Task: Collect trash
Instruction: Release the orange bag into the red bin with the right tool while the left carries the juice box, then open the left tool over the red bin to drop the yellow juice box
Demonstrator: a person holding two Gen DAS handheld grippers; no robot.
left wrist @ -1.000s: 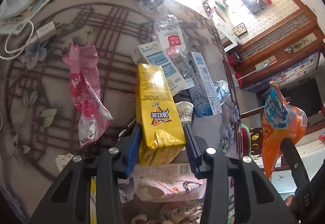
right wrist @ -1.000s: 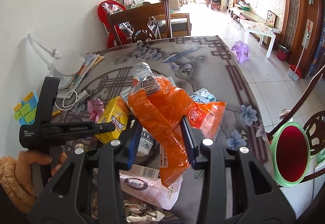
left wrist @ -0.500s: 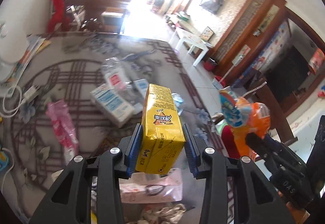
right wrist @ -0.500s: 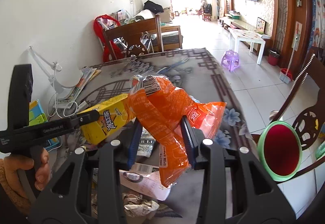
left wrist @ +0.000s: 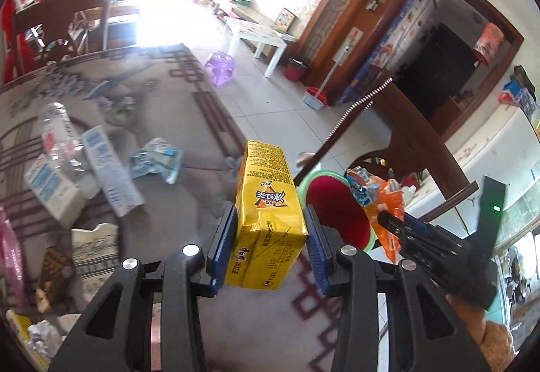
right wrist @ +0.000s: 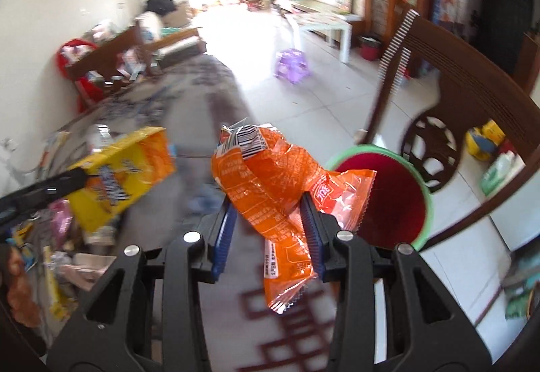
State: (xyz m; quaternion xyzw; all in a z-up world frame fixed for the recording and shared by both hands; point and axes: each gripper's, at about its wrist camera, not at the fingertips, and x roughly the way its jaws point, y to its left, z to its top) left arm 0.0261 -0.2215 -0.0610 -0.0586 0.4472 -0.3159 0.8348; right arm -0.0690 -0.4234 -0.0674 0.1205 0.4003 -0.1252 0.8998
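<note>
My left gripper (left wrist: 270, 230) is shut on a yellow drink carton (left wrist: 266, 213) and holds it in the air above the table's right edge. My right gripper (right wrist: 268, 216) is shut on a crumpled orange snack bag (right wrist: 276, 189), also lifted. The bag shows in the left wrist view (left wrist: 381, 200) beside the carton, and the carton shows in the right wrist view (right wrist: 121, 173). A red bin with a green rim (right wrist: 388, 200) stands on the floor just past the table edge, to the right of both grippers; it shows in the left wrist view (left wrist: 337, 213) too.
On the table lie a clear plastic bottle (left wrist: 60, 139), two blue-white cartons (left wrist: 108, 169), a crumpled blue wrapper (left wrist: 155, 159), a pink wrapper (left wrist: 10, 250) and paper scraps. A dark wooden chair (right wrist: 449, 102) stands beside the bin. A purple stool (right wrist: 292, 66) is on the tiled floor.
Both grippers have swung to the right with their loads, from over the table's litter toward the table edge and the red bin. The carton and the bag stay gripped.
</note>
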